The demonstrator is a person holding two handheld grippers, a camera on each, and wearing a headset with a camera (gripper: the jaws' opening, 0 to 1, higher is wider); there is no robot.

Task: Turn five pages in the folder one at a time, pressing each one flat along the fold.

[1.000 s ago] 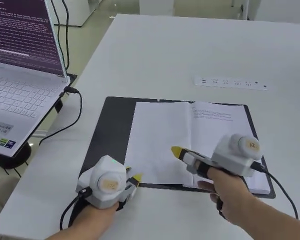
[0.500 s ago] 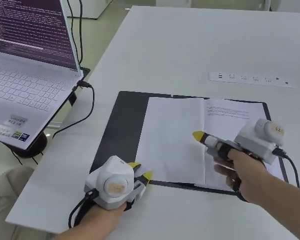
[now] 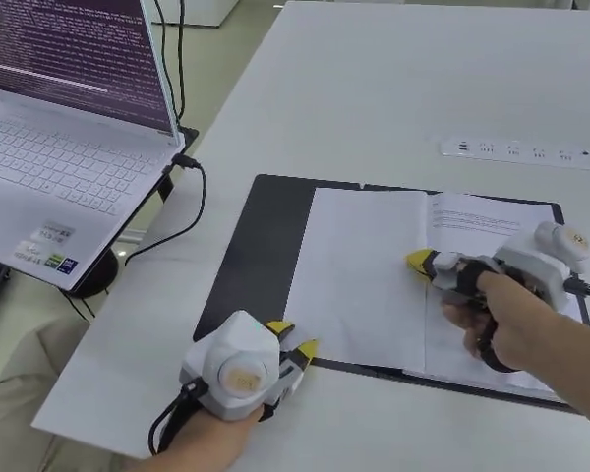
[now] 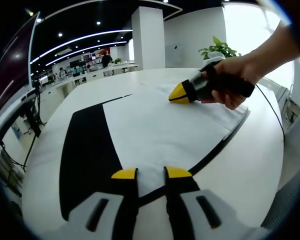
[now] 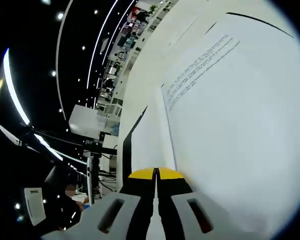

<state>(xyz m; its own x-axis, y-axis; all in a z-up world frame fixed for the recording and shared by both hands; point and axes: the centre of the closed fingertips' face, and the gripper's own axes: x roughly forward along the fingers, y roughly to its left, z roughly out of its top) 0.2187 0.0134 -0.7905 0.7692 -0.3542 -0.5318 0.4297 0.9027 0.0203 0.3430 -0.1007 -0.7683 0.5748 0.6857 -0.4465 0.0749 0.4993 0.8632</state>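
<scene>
- The folder (image 3: 256, 256) lies open and flat on the white worktop (image 3: 374, 88), right in front of me, with its black inner cover showing on the left.
- My right gripper (image 3: 420, 261) is down at the fold (image 3: 428, 221), jaws clenched tip to tip with nothing between them. In the right gripper view the yellow tips sit just where the two sheets meet.
- I reckon that's deliberate: a closed nose gives one blunt edge for running along the crease.
- My left gripper (image 3: 293, 337) waits at the folder's near edge, by the bottom corner of the turned page (image 3: 359, 280). Its jaws are a little apart and gripping nothing.
- I judge it's parked there to have that corner in reach if the sheet springs up, while keeping clear of the line along the fold.
- The turned page is blank white. It lies flat over the left half and leaves a broad black strip of cover bare beyond it, with no curl that I can see.
- The printed page (image 3: 477, 221) on the right carries a few lines of small text near its top, too small to read. My hand covers its lower part.
- This looks like the pressing step, I'd say. How many pages are already done, I can't tell.
- An open laptop (image 3: 69, 147) sits off to the left and a power strip (image 3: 526, 150) farther back, both well apart from the folder.
</scene>
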